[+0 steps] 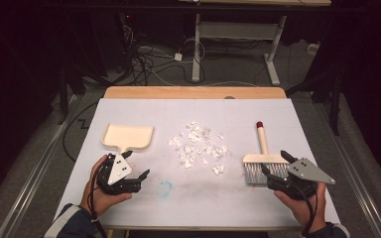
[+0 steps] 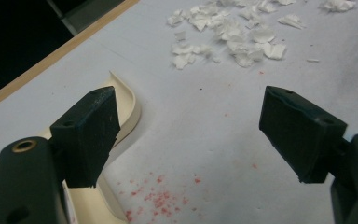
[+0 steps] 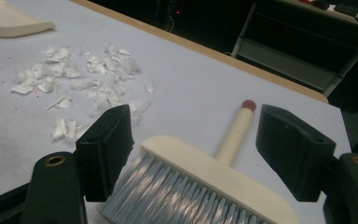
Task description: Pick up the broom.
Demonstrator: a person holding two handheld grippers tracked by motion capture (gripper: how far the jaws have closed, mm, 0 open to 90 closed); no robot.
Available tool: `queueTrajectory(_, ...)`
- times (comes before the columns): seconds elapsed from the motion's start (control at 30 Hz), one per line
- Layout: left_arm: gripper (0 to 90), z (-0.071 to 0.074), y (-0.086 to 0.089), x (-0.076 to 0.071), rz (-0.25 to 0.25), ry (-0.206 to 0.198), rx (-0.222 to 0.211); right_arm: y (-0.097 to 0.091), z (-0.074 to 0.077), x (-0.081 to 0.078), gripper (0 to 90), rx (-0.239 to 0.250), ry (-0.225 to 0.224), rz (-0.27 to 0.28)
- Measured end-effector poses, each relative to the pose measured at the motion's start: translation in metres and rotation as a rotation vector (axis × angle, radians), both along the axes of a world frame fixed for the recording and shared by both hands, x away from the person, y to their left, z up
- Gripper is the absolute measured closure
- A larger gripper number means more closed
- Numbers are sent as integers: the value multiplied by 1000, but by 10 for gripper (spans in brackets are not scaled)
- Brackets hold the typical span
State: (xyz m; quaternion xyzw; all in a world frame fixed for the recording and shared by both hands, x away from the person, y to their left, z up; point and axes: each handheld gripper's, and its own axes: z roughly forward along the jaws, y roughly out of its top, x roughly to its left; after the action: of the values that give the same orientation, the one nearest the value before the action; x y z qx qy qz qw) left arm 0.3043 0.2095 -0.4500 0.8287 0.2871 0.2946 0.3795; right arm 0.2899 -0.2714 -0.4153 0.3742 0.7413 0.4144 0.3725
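Sweeping not yet begun: both tools lie untouched on the table.

The left gripper, jaws apart and empty, hovers by the cream plastic dustpan; the right gripper, jaws apart, straddles the cream-handled grey-bristled brush without pressing it. The torn white paper scraps lie unswept between them on the white mat, which shows red and blue smudges; the room behind is dark, with cables.

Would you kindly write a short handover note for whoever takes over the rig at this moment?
Left tool: open, holding nothing, beside the dustpan handle.
Right tool: open, jaws either side of the brush head, not gripping.
Paper scraps lie scattered mid-table between dustpan and brush.
Done: nothing swept; both items lie flat on the table.
Left: grasp brush and dustpan, sweep scraps into the pan.
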Motion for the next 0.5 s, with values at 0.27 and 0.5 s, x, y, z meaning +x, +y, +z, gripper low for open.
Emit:
queueTrajectory(0.27,194,-2,-3,-1,-8,15,12,-1,0,4,269,-8,14,-9)
queueTrajectory(0.5,194,-4,-8,-1,-15,27,24,-5,13,30,261,3,92,-70)
